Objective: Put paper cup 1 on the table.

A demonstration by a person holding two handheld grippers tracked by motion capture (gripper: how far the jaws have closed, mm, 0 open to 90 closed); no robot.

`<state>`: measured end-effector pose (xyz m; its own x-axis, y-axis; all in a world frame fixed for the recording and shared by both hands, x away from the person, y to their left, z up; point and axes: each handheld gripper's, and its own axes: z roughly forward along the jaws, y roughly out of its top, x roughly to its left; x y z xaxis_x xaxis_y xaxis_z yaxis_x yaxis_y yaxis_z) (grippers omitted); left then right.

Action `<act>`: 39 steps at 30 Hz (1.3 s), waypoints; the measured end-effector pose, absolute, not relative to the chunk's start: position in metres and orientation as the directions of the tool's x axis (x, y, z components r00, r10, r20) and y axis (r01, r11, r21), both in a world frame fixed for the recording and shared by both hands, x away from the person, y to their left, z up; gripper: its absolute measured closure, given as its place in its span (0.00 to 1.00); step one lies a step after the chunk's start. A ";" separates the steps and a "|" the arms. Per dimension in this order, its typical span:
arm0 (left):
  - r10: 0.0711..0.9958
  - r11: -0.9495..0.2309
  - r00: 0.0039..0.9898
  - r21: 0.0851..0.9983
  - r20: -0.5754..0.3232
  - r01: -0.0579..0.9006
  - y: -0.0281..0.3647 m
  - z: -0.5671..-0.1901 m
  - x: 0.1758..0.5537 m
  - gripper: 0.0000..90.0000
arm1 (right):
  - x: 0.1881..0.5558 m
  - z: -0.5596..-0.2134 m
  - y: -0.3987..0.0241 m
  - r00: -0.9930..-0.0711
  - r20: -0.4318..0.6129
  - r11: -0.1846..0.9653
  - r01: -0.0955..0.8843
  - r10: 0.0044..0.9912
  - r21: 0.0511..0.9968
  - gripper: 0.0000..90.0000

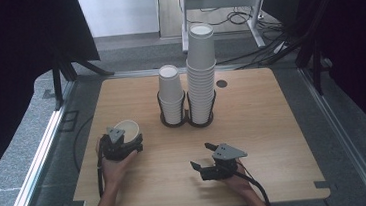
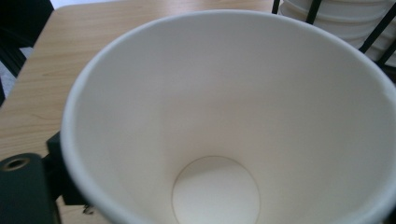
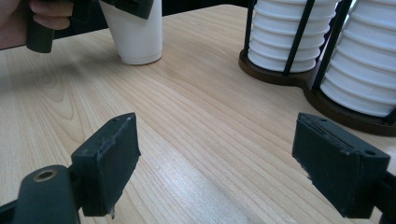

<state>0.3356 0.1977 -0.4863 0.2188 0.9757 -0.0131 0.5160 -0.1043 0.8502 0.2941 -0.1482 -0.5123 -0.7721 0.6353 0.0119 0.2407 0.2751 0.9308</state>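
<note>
White paper cup (image 1: 126,130) standing upright on the wooden table (image 1: 273,125) near its left edge, left gripper (image 1: 119,144) around its rim, grip unclear, right gripper (image 1: 211,163) wide open, nothing between its jaws, cup stacks (image 1: 201,74) behind.

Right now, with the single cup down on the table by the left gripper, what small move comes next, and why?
Probably ease the left gripper back off the paper cup: the cup stands upright on the table, so nothing more seems to need holding.
</note>
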 end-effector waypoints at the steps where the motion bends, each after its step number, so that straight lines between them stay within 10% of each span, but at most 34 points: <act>1: 0.977 -0.102 0.214 0.855 -0.011 0.508 0.197 -0.485 0.335 0.07 | 0.294 -0.512 -0.148 -0.773 0.013 0.275 0.241 0.634 0.931 0.16; 30: 0.977 -0.137 0.203 0.916 0.063 0.377 0.187 -0.446 0.299 0.02 | 0.294 -0.513 -0.148 -0.778 0.010 0.280 0.238 0.628 0.930 0.16; 39: 0.930 -0.157 0.364 0.944 0.043 0.289 0.170 -0.427 0.283 0.08 | 0.294 -0.513 -0.148 -0.777 0.010 0.279 0.238 0.629 0.930 0.16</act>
<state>0.2826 0.1702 -0.4272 0.3641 0.9304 0.0428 0.2891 -0.1566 0.9444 0.2937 -0.1479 -0.5126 -0.7771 0.6293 0.0100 0.2381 0.2792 0.9302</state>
